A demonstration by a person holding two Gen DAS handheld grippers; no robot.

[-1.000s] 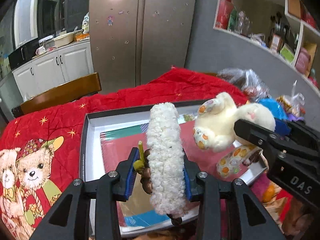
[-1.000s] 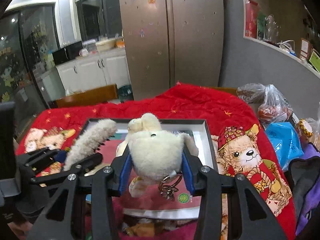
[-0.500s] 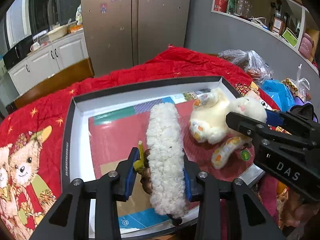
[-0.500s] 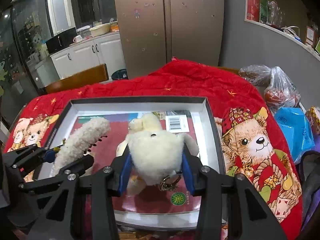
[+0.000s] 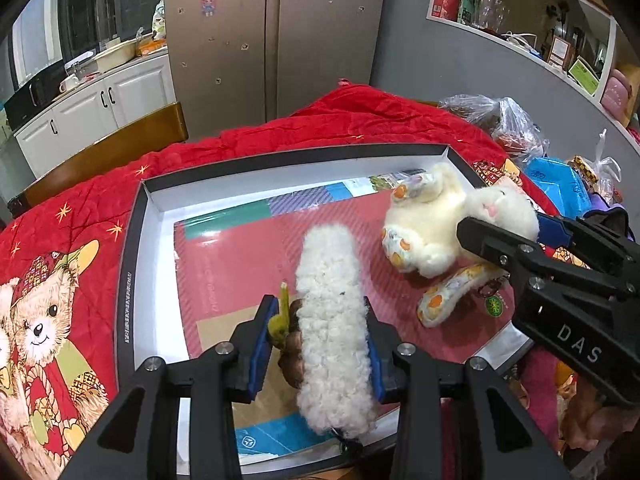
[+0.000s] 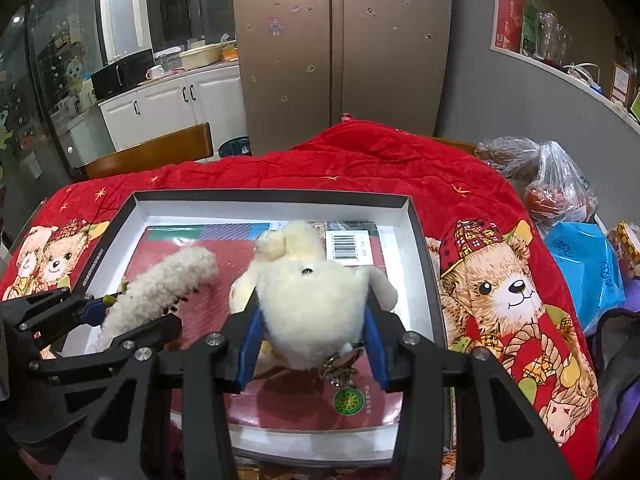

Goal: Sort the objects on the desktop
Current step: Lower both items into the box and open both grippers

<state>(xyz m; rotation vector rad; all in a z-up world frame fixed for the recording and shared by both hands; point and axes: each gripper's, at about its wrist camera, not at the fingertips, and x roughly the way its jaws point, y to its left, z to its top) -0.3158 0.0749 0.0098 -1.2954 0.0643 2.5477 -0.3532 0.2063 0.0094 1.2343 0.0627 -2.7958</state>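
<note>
A shallow box [image 6: 416, 216] with a dark rim and white inner walls lies on the table, which is covered by a red quilt [image 6: 360, 160] printed with bears. A red-covered book [image 5: 240, 256] with a barcode label near its far right corner lies flat on the box floor. Over it, toward the box's near left, the left gripper [image 5: 316, 344] grasps a long fluffy white toy [image 5: 328, 312] across its middle; brown and yellow-green bits stick out beside the left pad. Toward the box's near right, the right gripper [image 6: 312, 340] is clenched on the head of a cream plush rabbit [image 6: 308, 304], whose feet and ear have orange-spotted fabric and which carries a metal key ring with a green round tag. Both jaws stand partly apart, blue pads pressed into the fur. Plastic bags [image 6: 560, 184] sit at the table's right edge
</note>
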